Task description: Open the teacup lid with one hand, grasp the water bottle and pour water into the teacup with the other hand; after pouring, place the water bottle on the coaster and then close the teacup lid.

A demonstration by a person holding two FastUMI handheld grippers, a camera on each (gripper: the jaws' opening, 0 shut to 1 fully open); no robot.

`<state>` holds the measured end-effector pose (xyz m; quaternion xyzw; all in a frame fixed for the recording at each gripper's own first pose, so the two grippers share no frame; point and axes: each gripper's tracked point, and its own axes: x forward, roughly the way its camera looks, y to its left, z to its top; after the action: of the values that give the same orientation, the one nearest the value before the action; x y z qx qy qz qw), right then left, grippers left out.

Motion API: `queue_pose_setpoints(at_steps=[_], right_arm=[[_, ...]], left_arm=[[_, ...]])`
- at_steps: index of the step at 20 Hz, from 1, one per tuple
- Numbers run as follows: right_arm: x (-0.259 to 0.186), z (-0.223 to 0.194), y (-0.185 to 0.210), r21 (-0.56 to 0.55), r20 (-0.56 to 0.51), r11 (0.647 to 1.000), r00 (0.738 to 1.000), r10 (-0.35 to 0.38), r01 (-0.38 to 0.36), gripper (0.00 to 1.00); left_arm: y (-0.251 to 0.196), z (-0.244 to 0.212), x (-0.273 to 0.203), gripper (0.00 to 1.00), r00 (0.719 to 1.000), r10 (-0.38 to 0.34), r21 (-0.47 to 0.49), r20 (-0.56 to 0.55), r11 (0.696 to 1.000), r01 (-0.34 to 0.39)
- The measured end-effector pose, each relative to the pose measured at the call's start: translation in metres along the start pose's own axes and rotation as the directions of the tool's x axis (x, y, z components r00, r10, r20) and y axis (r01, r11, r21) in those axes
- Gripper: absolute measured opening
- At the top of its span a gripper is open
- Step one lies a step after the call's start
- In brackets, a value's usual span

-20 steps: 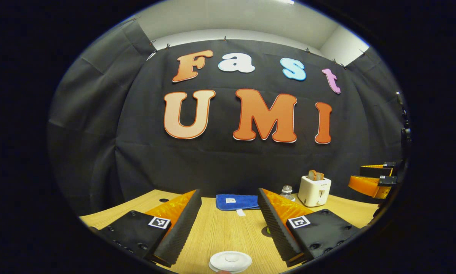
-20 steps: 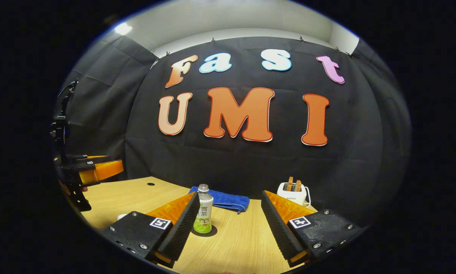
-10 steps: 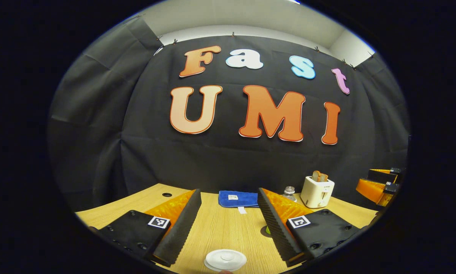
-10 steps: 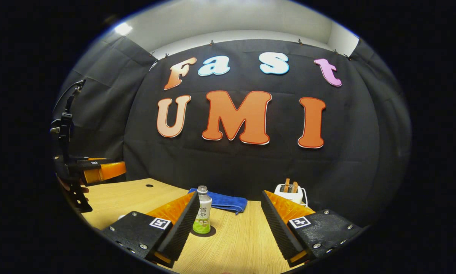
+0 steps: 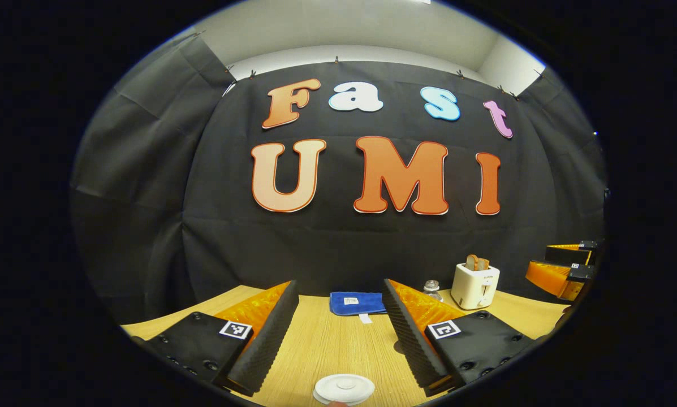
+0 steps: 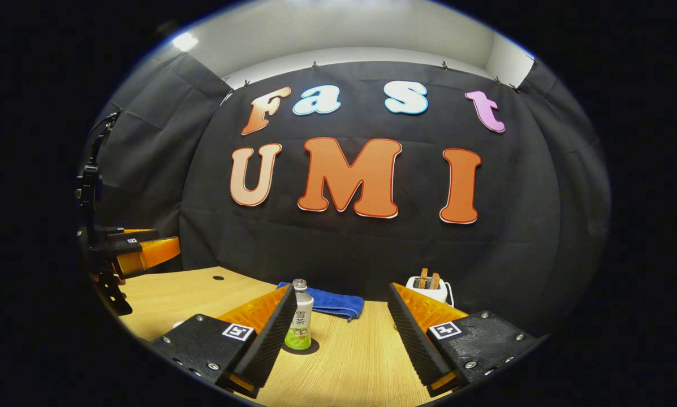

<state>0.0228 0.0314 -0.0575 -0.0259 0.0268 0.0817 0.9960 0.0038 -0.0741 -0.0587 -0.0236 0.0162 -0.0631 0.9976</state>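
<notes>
Wood-grain worktop, black-draped booth.
Bottle upright on coaster; lid near left hand-held gripper; both hand-held grippers, right included, jaws apart, empty.

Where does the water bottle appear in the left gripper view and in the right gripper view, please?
Left gripper view: the water bottle shows its cap and neck just above the claw's right finger, left of the toaster.
Right gripper view: the water bottle stands upright on a dark coaster, beside the claw's left finger.
Shared landmark: the blue towel lies behind the bottle by the wall.
</notes>
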Motion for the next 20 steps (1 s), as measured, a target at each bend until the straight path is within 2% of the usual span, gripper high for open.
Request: queue_pose_setpoints(at_steps=[1, 20], right_arm=[[0.0, 0.0, 0.001, -0.006, 0.0, 1.0, 1.0, -0.001, 0.001, 0.97], [-0.002, 0.01, 0.008, -0.024, 0.025, 1.0, 1.0, 0.003, -0.002, 0.97]], left_arm=[[-0.001, 0.0, -0.001, 0.97, 1.0, -0.003, 0.001, -0.002, 1.0, 0.003], [0.001, 0.002, -0.002, 0.97, 1.0, 0.007, 0.015, 0.008, 1.0, -0.007]])
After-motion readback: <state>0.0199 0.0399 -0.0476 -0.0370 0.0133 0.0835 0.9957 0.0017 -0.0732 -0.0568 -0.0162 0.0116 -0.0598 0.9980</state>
